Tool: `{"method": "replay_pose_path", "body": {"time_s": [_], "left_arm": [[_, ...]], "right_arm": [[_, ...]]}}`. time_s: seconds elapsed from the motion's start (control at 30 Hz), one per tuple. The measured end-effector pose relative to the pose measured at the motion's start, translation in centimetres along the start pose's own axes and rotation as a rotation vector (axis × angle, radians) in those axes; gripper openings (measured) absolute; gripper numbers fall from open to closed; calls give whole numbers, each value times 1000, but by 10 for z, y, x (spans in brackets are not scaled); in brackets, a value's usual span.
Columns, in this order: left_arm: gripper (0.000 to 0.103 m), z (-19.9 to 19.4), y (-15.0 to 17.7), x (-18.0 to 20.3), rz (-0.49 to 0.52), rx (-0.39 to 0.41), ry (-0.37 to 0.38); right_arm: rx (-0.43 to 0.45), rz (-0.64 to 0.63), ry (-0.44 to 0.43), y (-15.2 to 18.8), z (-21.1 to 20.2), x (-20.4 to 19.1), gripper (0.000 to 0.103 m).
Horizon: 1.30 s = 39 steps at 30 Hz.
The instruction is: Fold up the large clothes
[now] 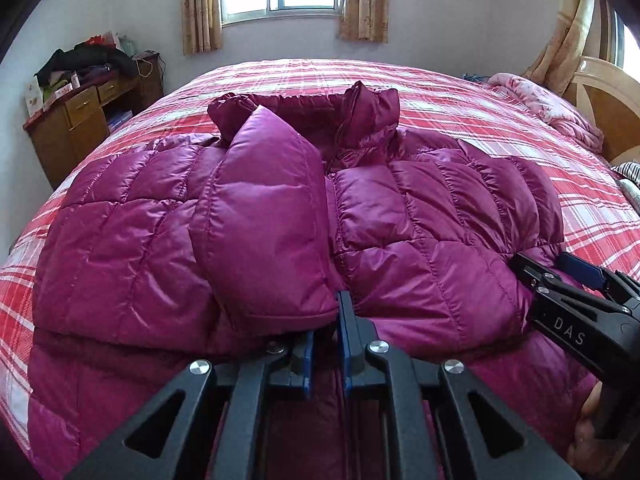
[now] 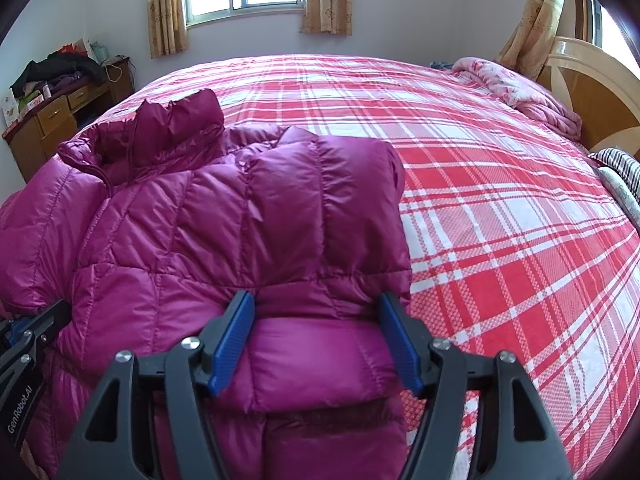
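Jaws spread, right gripper (image 1: 560,276) reads "DAS"; left gripper (image 2: 24,332) "GenRobot.AI".

Magenta jacket (image 1: 256,216) on red/white plaid bedspread (image 2: 500,208)

Grippers showing black frames w/ blue pads (image 2: 236,336); curtains (image 1: 200,4) looking tan w/ floral print; quilt (image 2: 520,88) showing pink floral; desk (image 1: 80,116) appearing brown wood; walls pale.

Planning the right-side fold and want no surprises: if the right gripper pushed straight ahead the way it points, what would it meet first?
Most likely the purple down jacket itself. The right gripper has its jaws apart, straddling the folded sleeve's cuff, so the padded fabric lies directly ahead. Depth is hard to judge, but nothing else intervenes.
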State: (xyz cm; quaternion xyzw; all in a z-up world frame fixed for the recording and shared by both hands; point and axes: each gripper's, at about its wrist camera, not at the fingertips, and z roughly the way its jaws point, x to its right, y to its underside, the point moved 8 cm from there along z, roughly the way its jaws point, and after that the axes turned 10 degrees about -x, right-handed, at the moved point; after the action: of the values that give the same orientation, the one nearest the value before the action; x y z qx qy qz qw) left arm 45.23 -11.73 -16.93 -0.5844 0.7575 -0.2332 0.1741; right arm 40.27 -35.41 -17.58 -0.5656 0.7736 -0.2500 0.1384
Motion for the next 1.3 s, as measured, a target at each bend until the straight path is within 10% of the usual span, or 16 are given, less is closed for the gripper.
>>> {"method": "replay_pose_path", "body": {"time_s": [0.2,0.33,0.5,0.6,0.7,0.8,1.07,1.3], "left_arm": [[12,-12,10,20,210,-22,-111],[15,-54,31,11,223,11,17],[32,-94,39,-51,54,102,63],[54,-95,24,-127,-230,159,-60],[56,-71,22,-188,-450,109,-219],[56,-37,27,-215,-583,26,-215],[61,-25,41,-205,-553,21,-241],[61,-25,41,-211,-586,56,-194]], "right_arm": [[-4,7,11,1,0,2,72],[-14,31,6,1,2,7,80],[-20,47,-10,1,2,11,83],[-20,45,-6,1,2,11,83],[-16,48,-12,1,2,11,83],[-7,58,-23,1,0,12,83],[243,57,-71,-5,-66,4,83],[19,-49,-352,-16,-48,-94,95]]}}
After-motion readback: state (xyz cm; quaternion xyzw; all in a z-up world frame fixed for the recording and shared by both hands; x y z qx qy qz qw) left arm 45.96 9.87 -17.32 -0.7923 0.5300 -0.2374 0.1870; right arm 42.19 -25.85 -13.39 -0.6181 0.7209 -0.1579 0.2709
